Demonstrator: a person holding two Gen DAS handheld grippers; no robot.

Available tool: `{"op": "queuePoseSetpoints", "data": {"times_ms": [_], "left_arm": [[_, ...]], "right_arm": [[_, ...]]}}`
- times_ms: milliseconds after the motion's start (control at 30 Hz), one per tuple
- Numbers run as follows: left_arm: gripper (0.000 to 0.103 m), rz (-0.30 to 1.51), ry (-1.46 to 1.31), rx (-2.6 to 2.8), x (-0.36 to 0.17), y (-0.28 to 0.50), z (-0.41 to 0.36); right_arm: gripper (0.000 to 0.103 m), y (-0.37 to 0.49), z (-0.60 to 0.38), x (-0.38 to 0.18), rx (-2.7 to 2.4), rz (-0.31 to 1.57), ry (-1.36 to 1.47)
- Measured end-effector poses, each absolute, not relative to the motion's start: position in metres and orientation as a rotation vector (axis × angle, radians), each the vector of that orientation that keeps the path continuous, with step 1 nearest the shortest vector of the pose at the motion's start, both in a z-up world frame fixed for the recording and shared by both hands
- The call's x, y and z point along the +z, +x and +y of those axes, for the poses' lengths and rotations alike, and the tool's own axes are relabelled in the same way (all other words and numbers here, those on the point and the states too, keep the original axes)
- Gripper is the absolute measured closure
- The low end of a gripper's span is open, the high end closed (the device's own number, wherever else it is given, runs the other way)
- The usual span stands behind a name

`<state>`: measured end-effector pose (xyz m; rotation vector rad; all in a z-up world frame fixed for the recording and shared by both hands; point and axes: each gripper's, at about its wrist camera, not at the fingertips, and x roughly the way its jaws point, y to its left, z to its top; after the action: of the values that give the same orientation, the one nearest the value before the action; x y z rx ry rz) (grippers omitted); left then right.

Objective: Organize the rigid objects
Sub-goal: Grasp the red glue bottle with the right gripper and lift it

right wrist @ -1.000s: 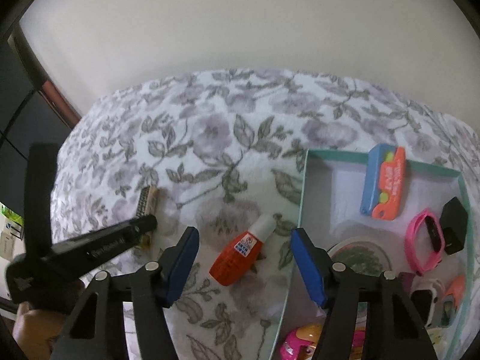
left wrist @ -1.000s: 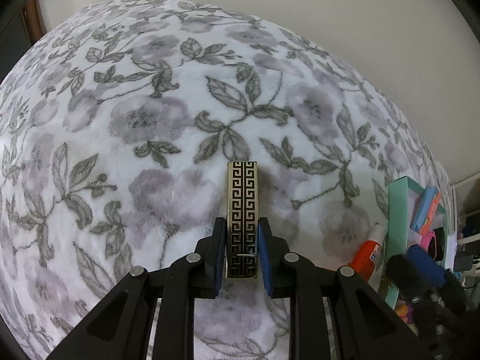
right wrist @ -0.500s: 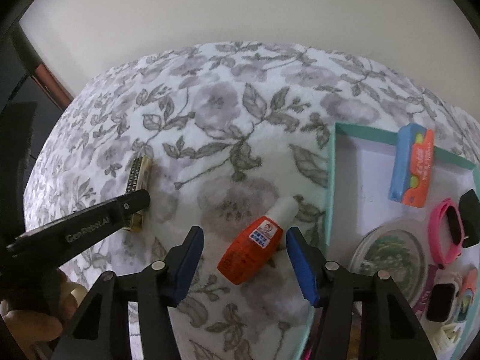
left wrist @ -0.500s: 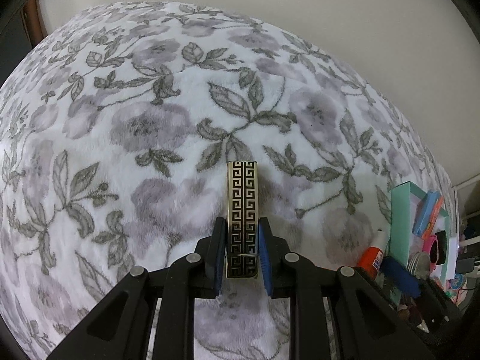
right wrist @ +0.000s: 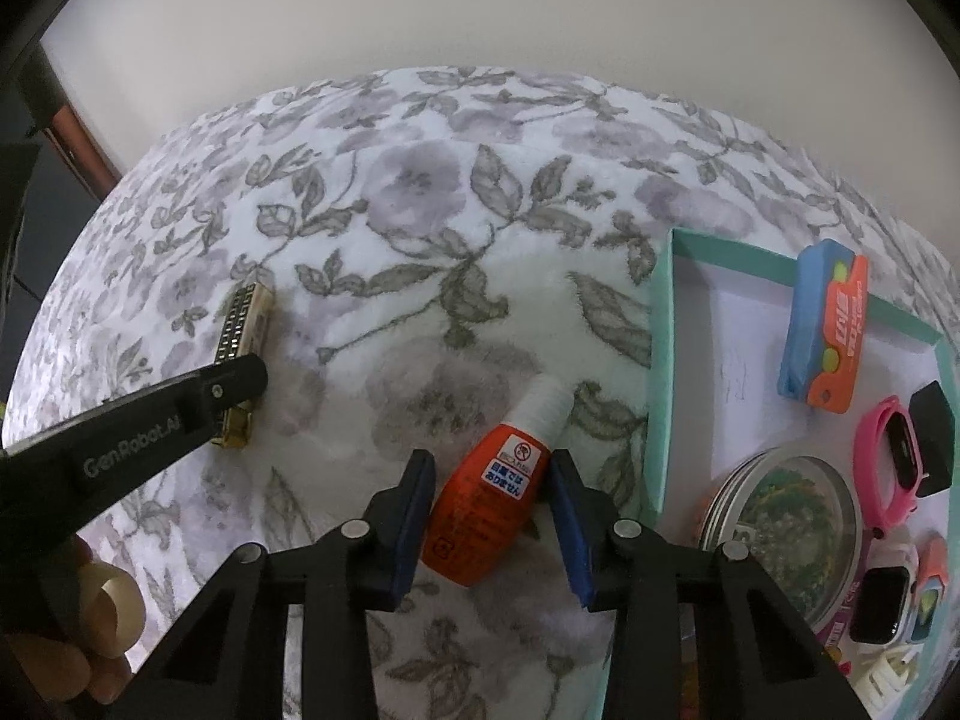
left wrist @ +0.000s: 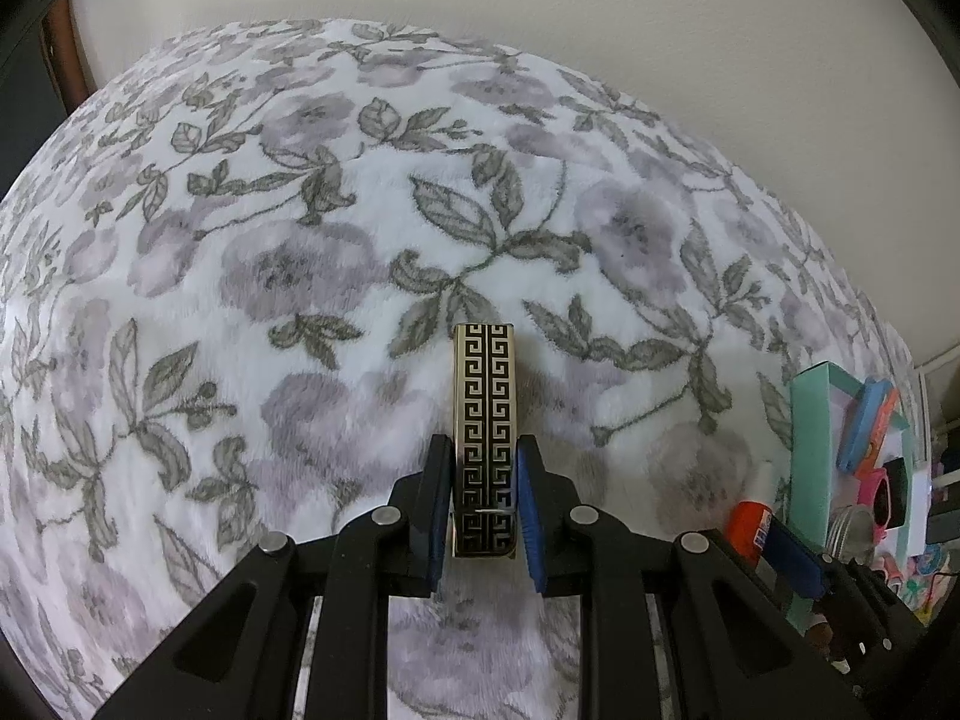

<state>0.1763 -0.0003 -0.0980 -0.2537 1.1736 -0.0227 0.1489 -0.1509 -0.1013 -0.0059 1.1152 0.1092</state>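
— What's close to us?
— The right gripper (right wrist: pixel 489 516) is closing around the orange glue bottle (right wrist: pixel 489 504), lying on the flowery blanket (right wrist: pixel 420 192). The left gripper (left wrist: pixel 483 504) is clamped on the gold bar (left wrist: pixel 485 420).
— So two things are still out?
— Yes. Farther off, the green box (right wrist: pixel 660 360) already holds a blue case (right wrist: pixel 822 324), a pink band (right wrist: pixel 888 462) and a round tin (right wrist: pixel 786 516).
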Motion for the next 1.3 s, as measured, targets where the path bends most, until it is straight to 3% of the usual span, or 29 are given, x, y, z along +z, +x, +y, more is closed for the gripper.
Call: {"op": "queuePoseSetpoints", "data": {"times_ms": [533,867,1300], "left_arm": [[0.080,1.150,-0.125,-0.012,-0.098,0.191,-0.018],[0.081,1.152,-0.192,-0.025,-0.097,0.194,-0.011],[0.081,1.094,-0.275,-0.081,-0.069,0.193,-0.012]], "right_arm": [[0.062,0.145,-0.147,-0.102,0.129,1.108,-0.060],[0.069,0.142,-0.138,-0.099,0.186,1.106,-0.060],[0.070,0.139,-0.156,-0.081,0.228,1.064,0.053]]}}
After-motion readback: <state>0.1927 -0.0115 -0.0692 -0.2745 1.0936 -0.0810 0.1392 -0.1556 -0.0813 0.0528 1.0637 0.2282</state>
